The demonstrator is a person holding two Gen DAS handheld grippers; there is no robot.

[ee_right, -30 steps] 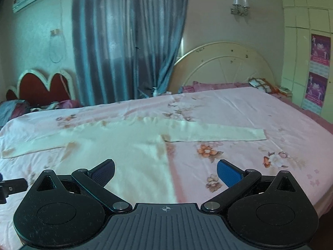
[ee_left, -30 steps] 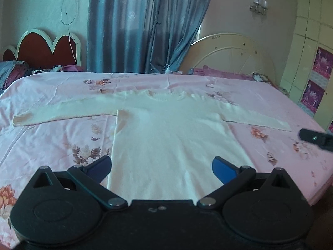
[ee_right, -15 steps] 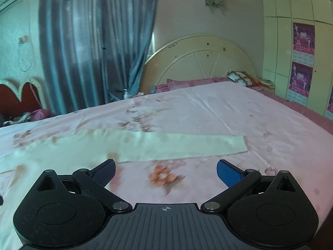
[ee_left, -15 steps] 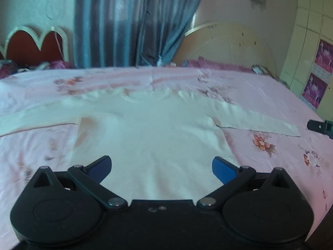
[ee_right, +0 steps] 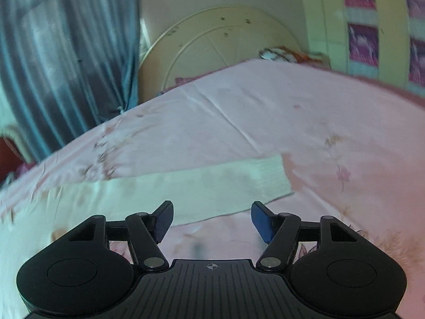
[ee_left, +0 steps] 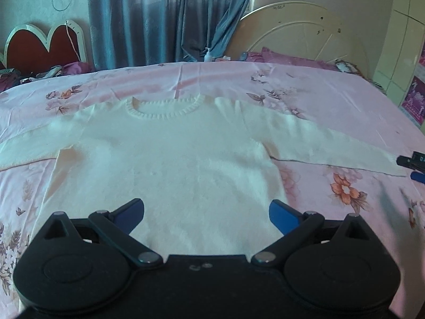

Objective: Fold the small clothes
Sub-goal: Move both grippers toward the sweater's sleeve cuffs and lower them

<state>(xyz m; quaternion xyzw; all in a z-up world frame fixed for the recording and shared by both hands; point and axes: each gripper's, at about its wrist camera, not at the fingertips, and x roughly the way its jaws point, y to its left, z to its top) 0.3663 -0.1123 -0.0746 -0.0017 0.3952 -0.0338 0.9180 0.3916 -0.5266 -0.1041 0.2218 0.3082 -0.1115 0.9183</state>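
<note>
The sweater [ee_left: 170, 159] lies flat on the bed [ee_left: 332, 101]; its sleeve [ee_right: 212, 183] stretches sideways just ahead of the right gripper [ee_right: 211, 222], nearer, empty, half-open. Left gripper [ee_left: 205, 218] gapes empty over the hem.

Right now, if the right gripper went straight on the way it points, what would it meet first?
Probably the sweater's sleeve near its cuff. It lies flat on the bed just past the open right gripper, with nothing between. The picture is blurred, so depth is unclear; it might touch the bare sheet just short of the sleeve.
</note>
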